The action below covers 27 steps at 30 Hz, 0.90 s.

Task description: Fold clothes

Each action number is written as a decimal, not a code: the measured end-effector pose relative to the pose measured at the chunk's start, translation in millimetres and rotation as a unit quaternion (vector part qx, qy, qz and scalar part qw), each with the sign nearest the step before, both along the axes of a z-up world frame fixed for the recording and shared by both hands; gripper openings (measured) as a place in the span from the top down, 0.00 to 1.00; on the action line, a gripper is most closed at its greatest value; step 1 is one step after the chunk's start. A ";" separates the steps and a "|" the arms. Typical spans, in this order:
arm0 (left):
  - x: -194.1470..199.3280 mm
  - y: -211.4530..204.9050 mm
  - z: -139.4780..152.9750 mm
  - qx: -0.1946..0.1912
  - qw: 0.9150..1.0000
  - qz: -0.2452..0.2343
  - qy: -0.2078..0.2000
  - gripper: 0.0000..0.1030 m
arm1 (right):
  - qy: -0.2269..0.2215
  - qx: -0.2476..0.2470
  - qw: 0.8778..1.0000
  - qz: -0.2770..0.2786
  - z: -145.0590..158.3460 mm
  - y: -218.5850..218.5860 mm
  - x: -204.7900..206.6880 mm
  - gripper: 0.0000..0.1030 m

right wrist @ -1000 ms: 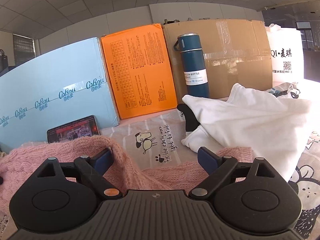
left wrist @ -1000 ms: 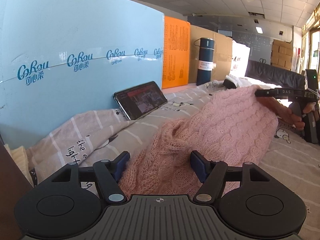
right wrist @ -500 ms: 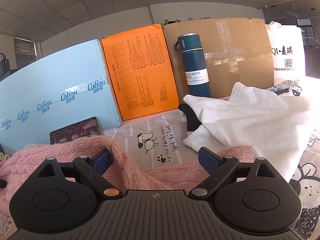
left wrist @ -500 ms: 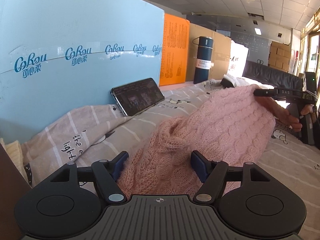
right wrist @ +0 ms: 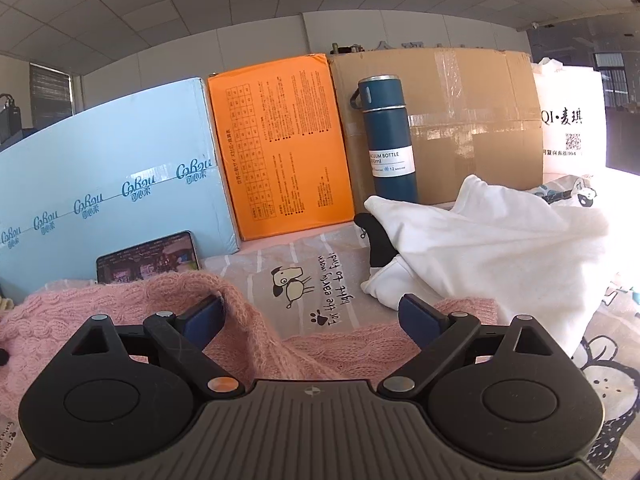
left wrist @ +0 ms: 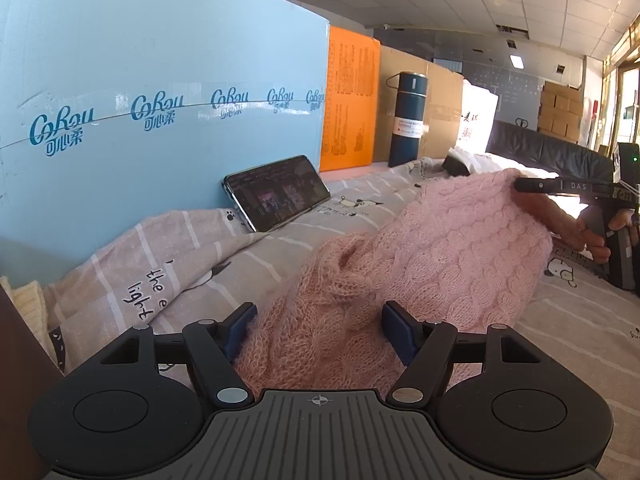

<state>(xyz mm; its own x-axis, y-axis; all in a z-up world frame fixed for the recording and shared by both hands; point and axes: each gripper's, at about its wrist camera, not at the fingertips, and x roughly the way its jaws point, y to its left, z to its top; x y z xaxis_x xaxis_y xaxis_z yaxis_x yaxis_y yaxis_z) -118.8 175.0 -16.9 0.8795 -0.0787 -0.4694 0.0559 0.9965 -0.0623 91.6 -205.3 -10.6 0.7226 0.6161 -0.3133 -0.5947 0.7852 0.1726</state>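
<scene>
A pink cable-knit sweater (left wrist: 460, 248) lies bunched and partly lifted on a grey printed bedsheet (left wrist: 208, 264). My left gripper (left wrist: 320, 330) is open, its blue pads on either side of a sweater fold. In the right wrist view the sweater (right wrist: 240, 320) drapes over the left fingertip, and my right gripper (right wrist: 310, 314) is open, fabric lying between the fingers. The right gripper's body (left wrist: 576, 188) shows at the sweater's far edge in the left wrist view, held by a hand.
A white garment (right wrist: 492, 248) lies to the right. A phone (left wrist: 276, 194) leans on a light blue box (left wrist: 160, 100). An orange box (right wrist: 276, 152), a blue vacuum bottle (right wrist: 388, 140), a cardboard box (right wrist: 460, 120) and a white bag (right wrist: 572, 120) line the back.
The sweater has risen slightly on the right gripper's side. Both grippers stay open, with little movement.
</scene>
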 end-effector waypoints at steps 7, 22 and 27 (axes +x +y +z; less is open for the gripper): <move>0.2 2.9 -0.4 -0.008 1.000 0.003 0.001 0.31 | -0.009 -0.037 0.998 -0.057 11.5 -31.5 -16.5 0.09; -3.1 3.5 1.4 -0.012 1.000 0.005 -0.008 0.28 | 0.003 -0.200 0.979 -0.039 -18.4 -25.2 -69.3 0.04; -4.7 4.0 1.8 -0.013 1.000 0.007 -0.011 0.26 | 0.028 -0.144 0.985 -0.087 -12.0 -40.8 -32.8 0.06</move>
<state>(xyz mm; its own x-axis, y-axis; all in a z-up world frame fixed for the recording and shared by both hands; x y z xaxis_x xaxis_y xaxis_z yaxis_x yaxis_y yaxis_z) -123.6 179.1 -15.1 0.8908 -0.0782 -0.4476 0.0435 0.9952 -0.0874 58.9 -246.1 -22.6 0.7854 0.3650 -0.5000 -0.4433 0.8954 -0.0427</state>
